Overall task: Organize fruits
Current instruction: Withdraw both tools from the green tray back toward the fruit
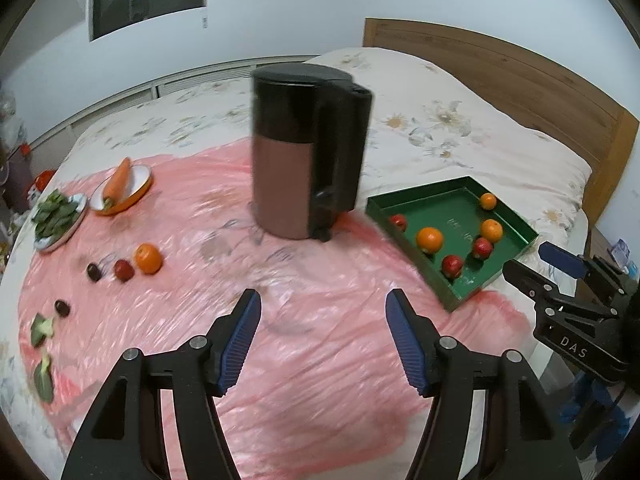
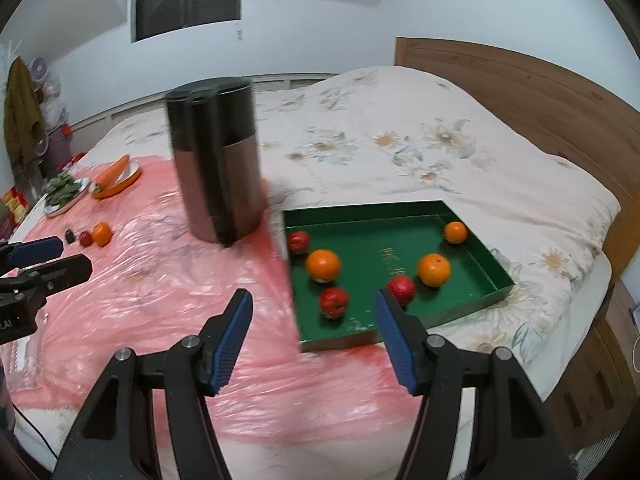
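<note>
While both tools hover empty over the near part of the pink plastic sheet (image 1: pixel 320 360) spread on the bed (image 1: pixel 460 128), the sorting looks partly done. The left gripper (image 1: pixel 322 344) has its blue-padded fingers spread wide with nothing between them, and the right gripper (image 2: pixel 314 342) is likewise spread and empty, its right finger (image 2: pixel 394 340) overlapping the near edge of the green tray (image 2: pixel 400 334) in its own view; whether it touches the rim I cannot tell.

That tray sits at the sheet's right edge and holds three oranges and three red fruits, among them an orange (image 2: pixel 323 266) near the tray's left wall and a red fruit (image 2: pixel 334 303) closer to its near edge.

Toward the sheet's left edge, the loose fruits lie on the plastic: a dark fruit (image 1: pixel 62 307) nearest, then a row of another dark fruit (image 1: pixel 93 271), a small red fruit (image 1: pixel 123 270) and an orange (image 1: pixel 148 258), just beside one another. Green leafy scraps (image 1: pixel 42 330) lie at the near left corner.

Farther back stands a tall dark kettle-like jug (image 1: pixel 304 152) in the middle, with a plate of greens (image 1: pixel 60 216) and a carrot in a bowl (image 1: pixel 120 188) at the far left.

My judgement: the step in hand is fetching the remaining loose fruits. Next, the left gripper, being closer, should swing left, straddle one fruit, close gently so it does not roll away, and carry it across to the tray.
</note>
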`<state>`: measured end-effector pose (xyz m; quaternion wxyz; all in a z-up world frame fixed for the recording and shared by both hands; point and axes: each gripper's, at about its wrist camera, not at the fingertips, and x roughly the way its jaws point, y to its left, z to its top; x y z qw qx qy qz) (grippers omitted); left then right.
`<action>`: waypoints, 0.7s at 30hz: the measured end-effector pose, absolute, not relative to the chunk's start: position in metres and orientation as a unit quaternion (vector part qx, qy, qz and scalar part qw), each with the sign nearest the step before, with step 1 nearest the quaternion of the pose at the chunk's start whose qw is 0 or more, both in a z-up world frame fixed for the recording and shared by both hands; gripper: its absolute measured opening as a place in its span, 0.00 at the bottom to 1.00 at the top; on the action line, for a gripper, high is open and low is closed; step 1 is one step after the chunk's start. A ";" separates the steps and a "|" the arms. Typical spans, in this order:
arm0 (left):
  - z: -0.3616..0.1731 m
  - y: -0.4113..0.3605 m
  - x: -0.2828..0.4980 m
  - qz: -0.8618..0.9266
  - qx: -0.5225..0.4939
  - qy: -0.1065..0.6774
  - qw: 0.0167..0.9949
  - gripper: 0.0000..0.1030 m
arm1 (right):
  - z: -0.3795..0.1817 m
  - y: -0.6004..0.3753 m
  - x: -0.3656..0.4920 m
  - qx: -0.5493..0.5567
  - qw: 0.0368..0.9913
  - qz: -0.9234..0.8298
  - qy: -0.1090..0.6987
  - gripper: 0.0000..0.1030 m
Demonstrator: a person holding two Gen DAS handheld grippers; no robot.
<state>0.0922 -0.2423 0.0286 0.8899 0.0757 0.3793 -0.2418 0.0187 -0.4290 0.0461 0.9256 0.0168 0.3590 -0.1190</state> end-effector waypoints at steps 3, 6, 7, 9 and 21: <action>0.030 -0.225 0.088 -0.232 0.069 0.377 0.894 0.57 | 0.048 -0.411 0.020 0.004 0.926 -0.106 0.362 0.93; 0.029 -0.206 0.086 -0.221 0.061 0.376 0.898 0.58 | 0.051 -0.394 0.021 -0.007 0.927 -0.094 0.362 0.93; 0.029 -0.202 0.085 -0.218 0.059 0.376 0.899 0.58 | 0.052 -0.388 0.022 -0.010 0.928 -0.089 0.362 0.93; 0.026 -0.191 0.083 -0.211 0.055 0.377 0.900 0.58 | 0.053 -0.376 0.024 -0.018 0.928 -0.081 0.364 0.93; 0.002 -0.119 0.083 -0.156 0.037 0.389 0.907 0.58 | 0.042 -0.314 0.039 -0.049 0.923 -0.026 0.381 0.93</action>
